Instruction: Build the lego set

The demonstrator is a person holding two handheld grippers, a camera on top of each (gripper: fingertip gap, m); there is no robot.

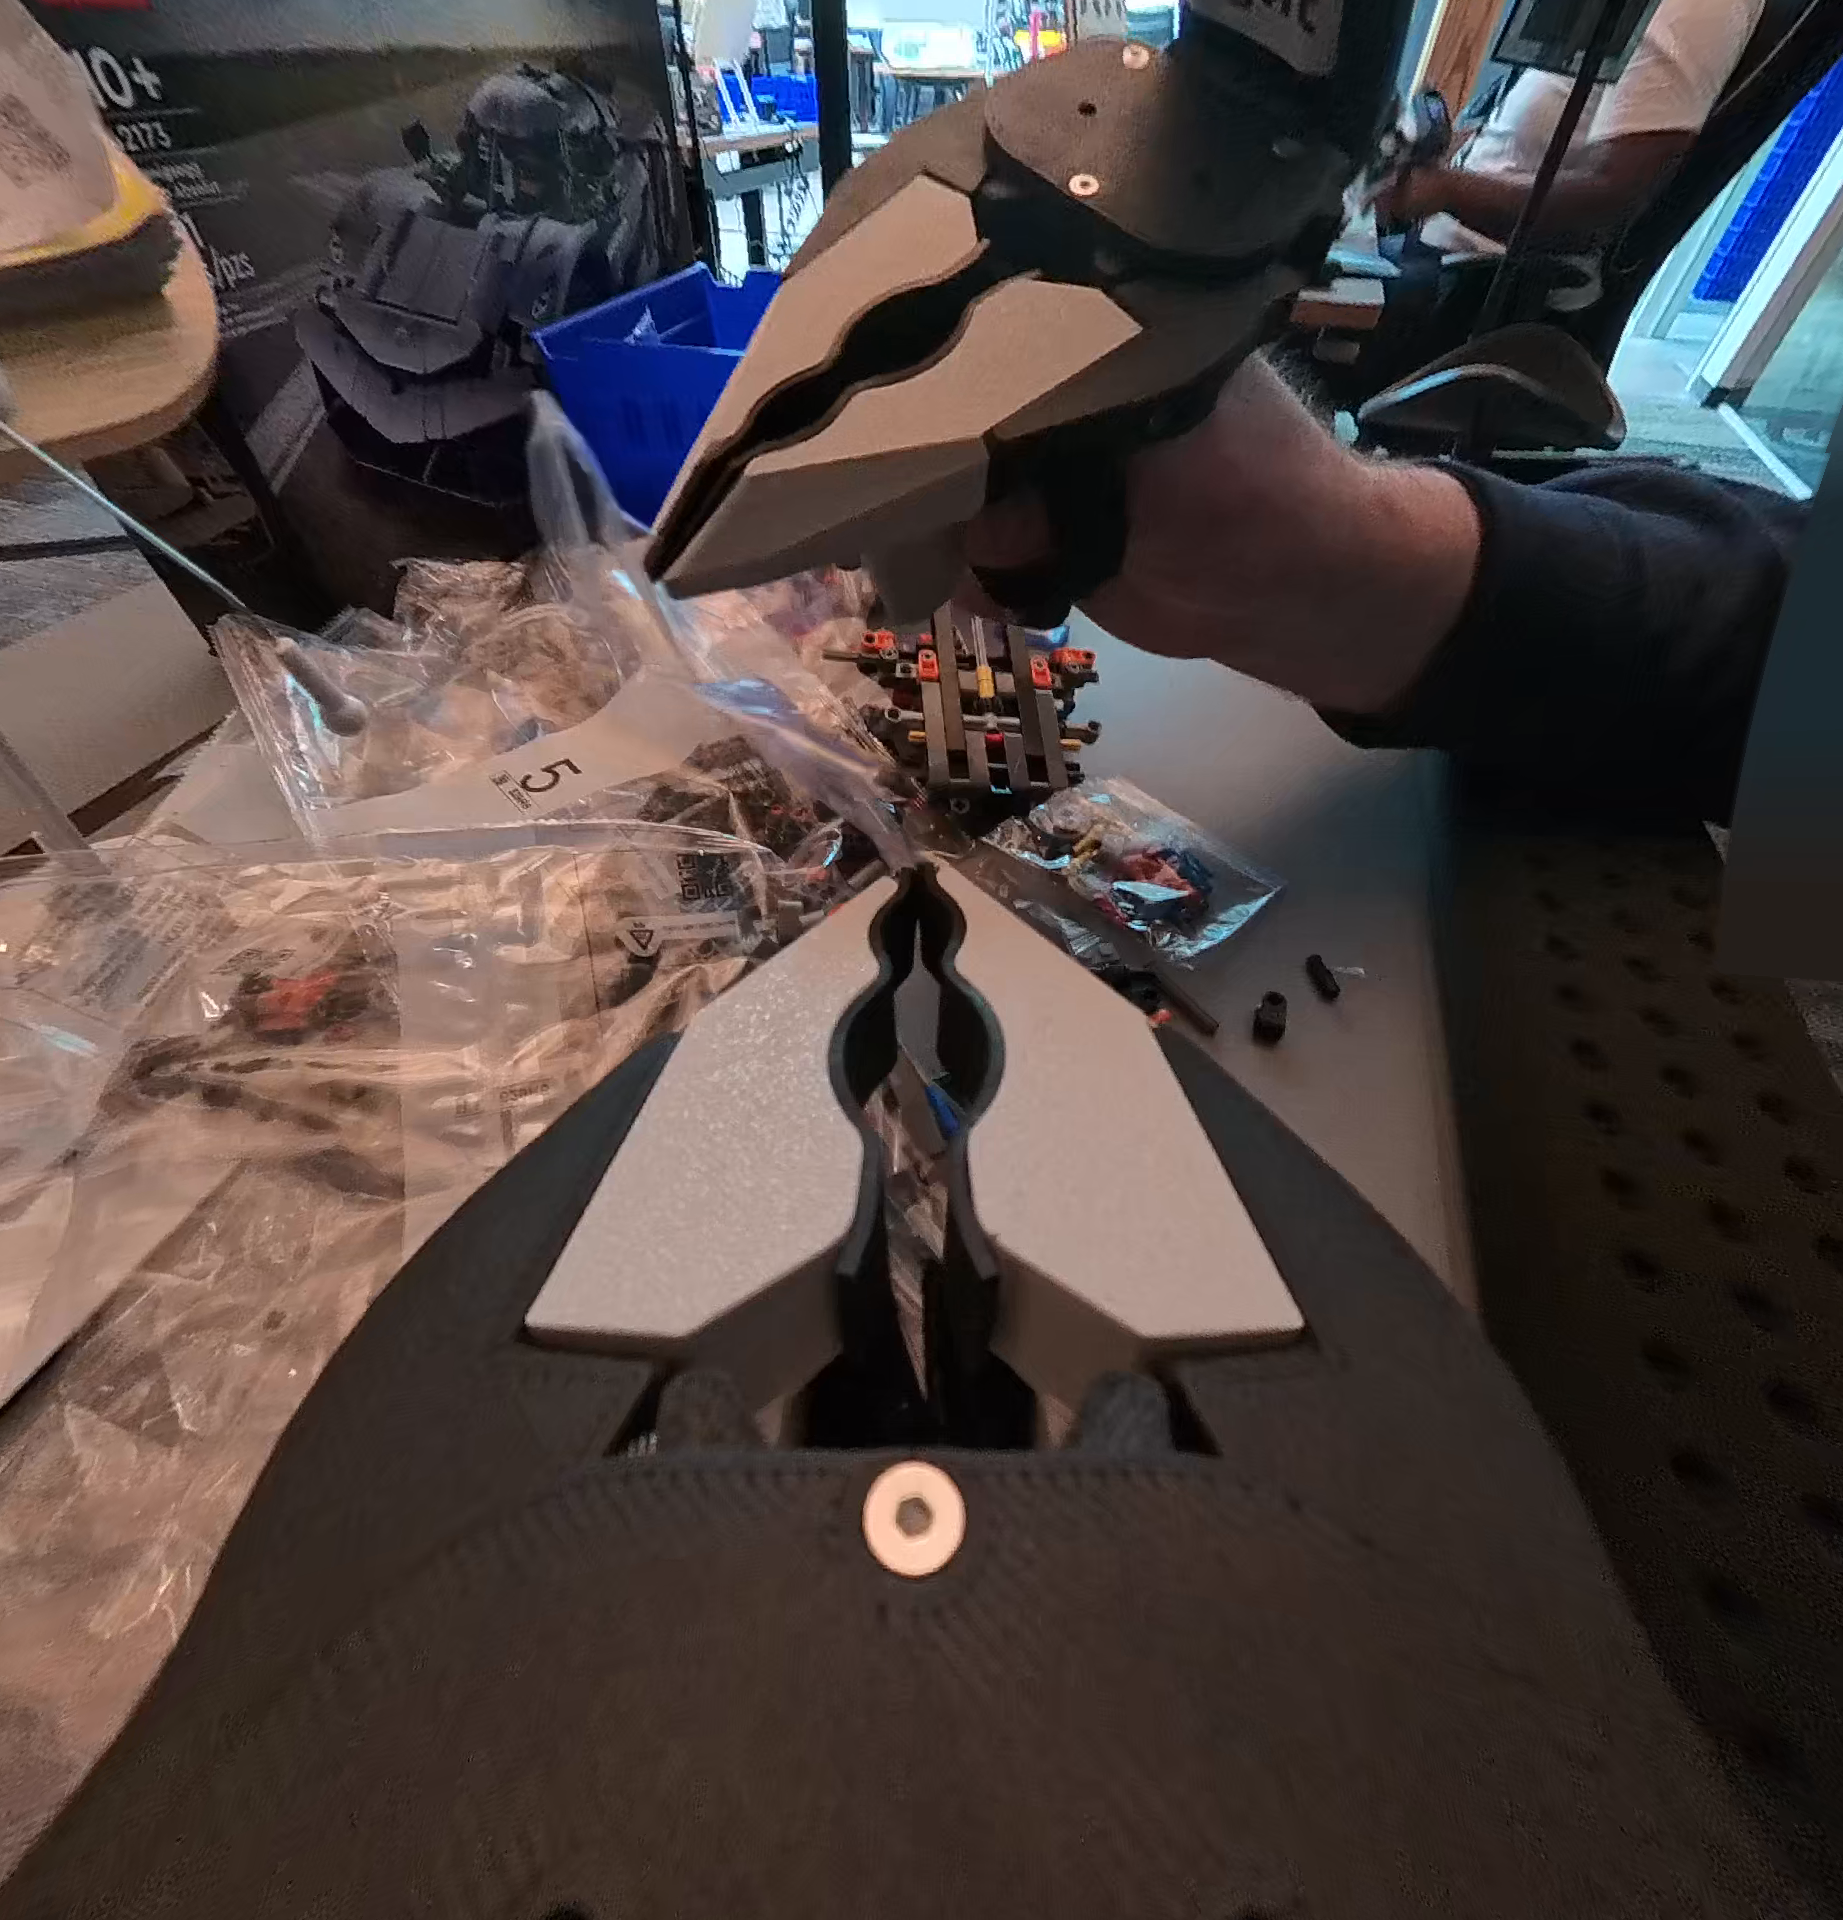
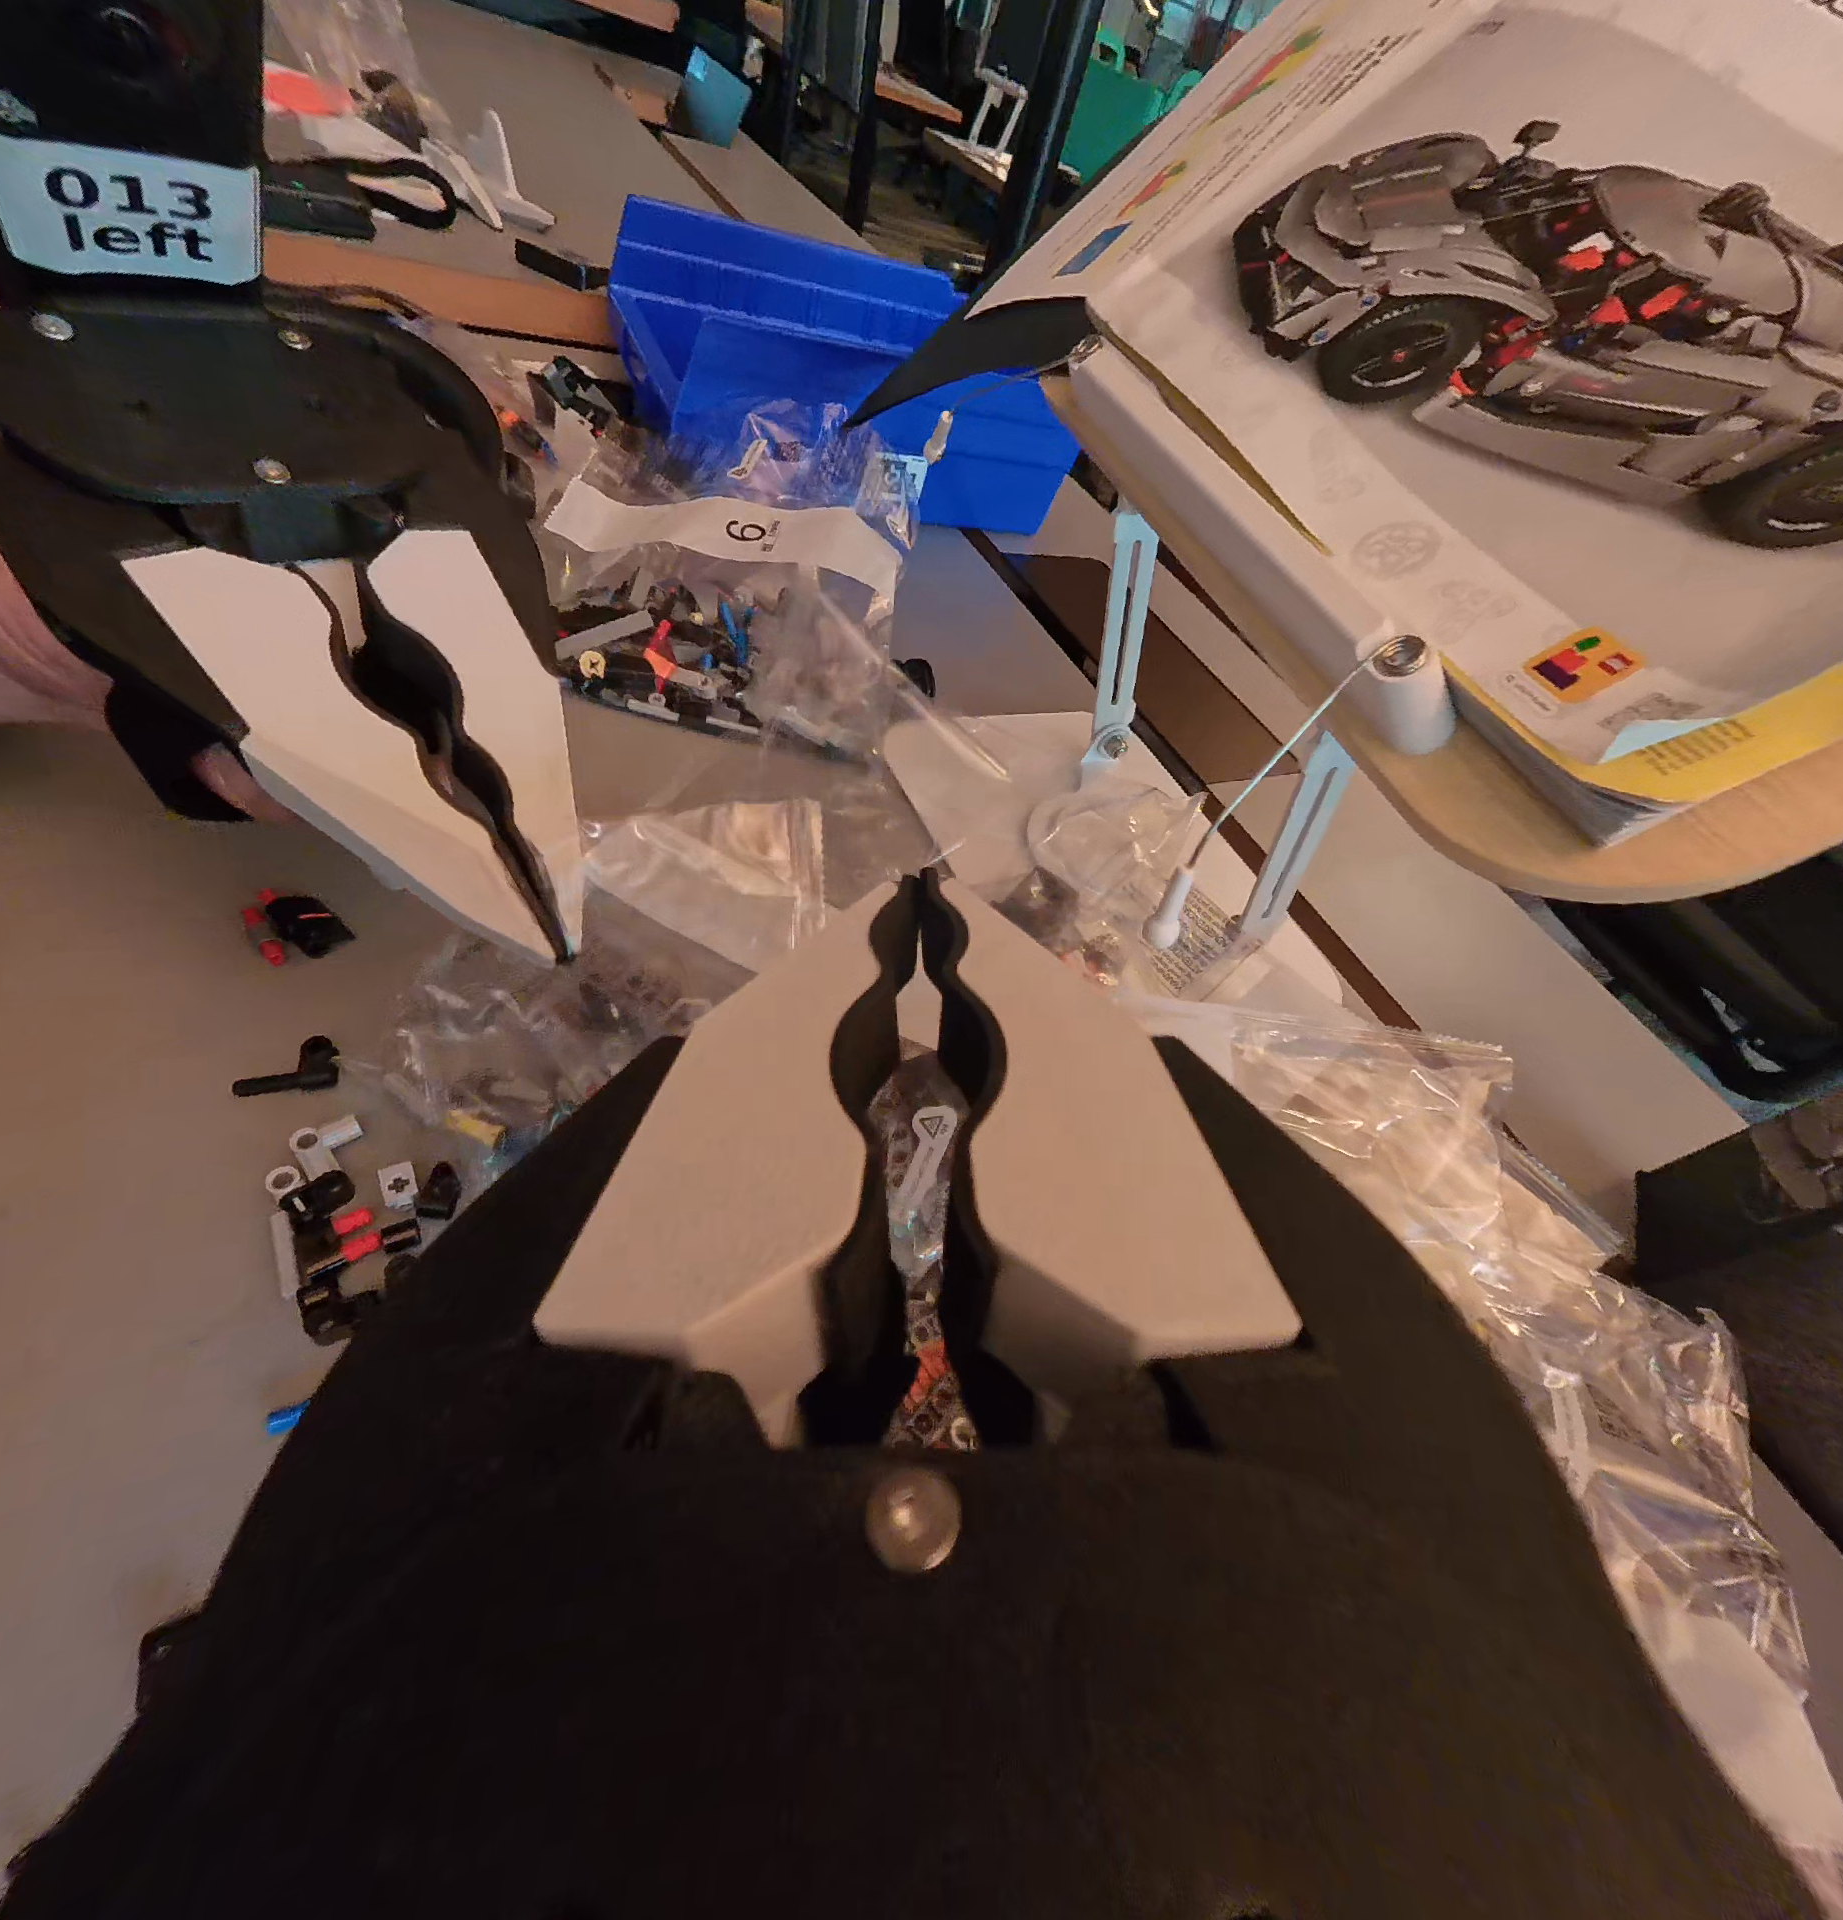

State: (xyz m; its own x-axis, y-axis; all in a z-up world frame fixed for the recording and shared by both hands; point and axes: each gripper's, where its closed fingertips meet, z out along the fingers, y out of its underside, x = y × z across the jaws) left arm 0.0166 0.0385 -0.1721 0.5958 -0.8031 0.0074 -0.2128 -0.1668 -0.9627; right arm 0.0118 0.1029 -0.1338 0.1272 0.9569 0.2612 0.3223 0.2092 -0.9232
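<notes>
Both hand-held grippers (image 1: 915, 883) (image 2: 917, 888) pinching a clear bag (image 2: 709, 862), contents blurred

set box (image 1: 377, 260) cropped, bag contents (image 1: 273, 1039) blurred

1. Left wrist view: even indoor light with a cool cast. Daylight blows out the glazing to the far right of the blue bin (image 1: 647, 384).
2. Same view: the clear plastic bags (image 1: 304, 997) left of the bin throw white glare streaks; the nearest are smeared by blur.
3. Right wrist view: warmer, dimmer. The grey table (image 2: 96, 1039) reads tan.
4. Same view: the left gripper (image 2: 564, 951) casts only a soft shadow, so the light is diffuse.
5. Both views: strong wide-angle bending at the edges; the instruction booklet (image 2: 1519, 343) curves. Close gripper bodies are soft.
</notes>
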